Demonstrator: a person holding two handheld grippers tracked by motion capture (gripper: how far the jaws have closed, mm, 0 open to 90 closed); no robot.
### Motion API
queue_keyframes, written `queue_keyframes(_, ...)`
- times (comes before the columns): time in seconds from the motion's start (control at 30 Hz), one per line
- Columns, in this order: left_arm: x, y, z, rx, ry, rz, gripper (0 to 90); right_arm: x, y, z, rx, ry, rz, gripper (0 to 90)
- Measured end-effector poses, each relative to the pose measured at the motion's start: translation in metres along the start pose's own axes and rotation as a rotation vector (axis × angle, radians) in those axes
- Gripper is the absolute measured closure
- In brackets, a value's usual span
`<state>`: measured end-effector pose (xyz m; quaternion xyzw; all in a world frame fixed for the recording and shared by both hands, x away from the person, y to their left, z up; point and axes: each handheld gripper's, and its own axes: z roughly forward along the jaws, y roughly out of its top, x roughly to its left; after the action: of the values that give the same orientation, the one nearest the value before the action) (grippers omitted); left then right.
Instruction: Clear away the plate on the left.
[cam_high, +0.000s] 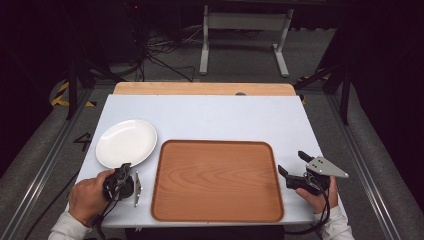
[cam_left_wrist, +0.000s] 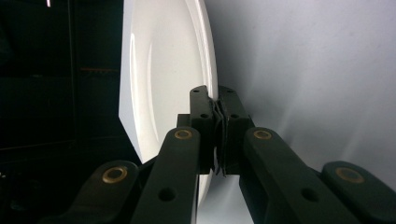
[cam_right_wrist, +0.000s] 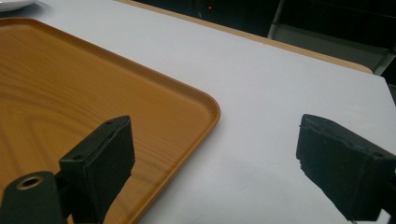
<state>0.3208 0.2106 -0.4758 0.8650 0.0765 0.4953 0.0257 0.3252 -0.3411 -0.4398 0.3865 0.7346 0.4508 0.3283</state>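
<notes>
Left gripper view: the left gripper (cam_left_wrist: 219, 126) is clamped on the near rim of the white plate (cam_left_wrist: 163, 79), its two black pads pressed together on the thin edge with the plate's bowl spreading away ahead of the jaws. The camera is rolled on its side here, so the plate appears to stand upright against the pale grey table (cam_left_wrist: 317, 84); this is judged to be the wrist's turn, not the plate's.

High view: the left hand (cam_high: 87, 195) comes in low from the person's side, knuckles outward, with the left gripper (cam_high: 122, 172) reaching forward and slightly inward to the plate's (cam_high: 126, 142) nearest edge. The plate rests flat on the table (cam_high: 225, 115), just beyond the jaws and just beside the wooden tray's (cam_high: 217, 180) far left corner, close to it but not on it.

The right gripper (cam_high: 292, 167) is on the tray's other side, held by the right hand (cam_high: 320, 195) with its jaws spread wide and nothing between them, pointed inward at the tray's right edge. The right gripper view confirms this: both pads stand well apart over the tray's (cam_right_wrist: 70, 93) rounded corner and bare table.

Judgement: the step in hand is the grasp on the plate, now secured. The next move calls for a level lift clear of the table, then a carry inward over the tray rim. A thin-rim hold may let the plate tilt or slip.
</notes>
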Motion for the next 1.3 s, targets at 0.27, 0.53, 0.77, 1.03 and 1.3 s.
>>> queue_keyframes(0.27,0.005,0.002,-0.008,-0.010,0.026,-0.014,87.1,-0.001,0.000,-0.001,-0.001,-0.007,0.001,11.9)
queue_keyframes(0.53,0.014,0.000,-0.016,-0.026,0.055,-0.053,87.1,-0.002,0.000,-0.001,-0.007,-0.015,0.006,11.9)
queue_keyframes(0.77,0.020,0.006,-0.026,-0.066,0.083,-0.063,87.2,-0.002,0.000,-0.002,-0.010,-0.017,0.008,11.9)
queue_keyframes(1.03,0.023,0.017,-0.036,-0.103,0.096,-0.039,87.2,-0.002,0.001,-0.002,-0.011,-0.020,0.010,11.9)
queue_keyframes(1.3,0.023,0.030,-0.045,-0.143,0.088,-0.008,87.2,-0.003,0.001,-0.003,-0.013,-0.021,0.013,11.8)
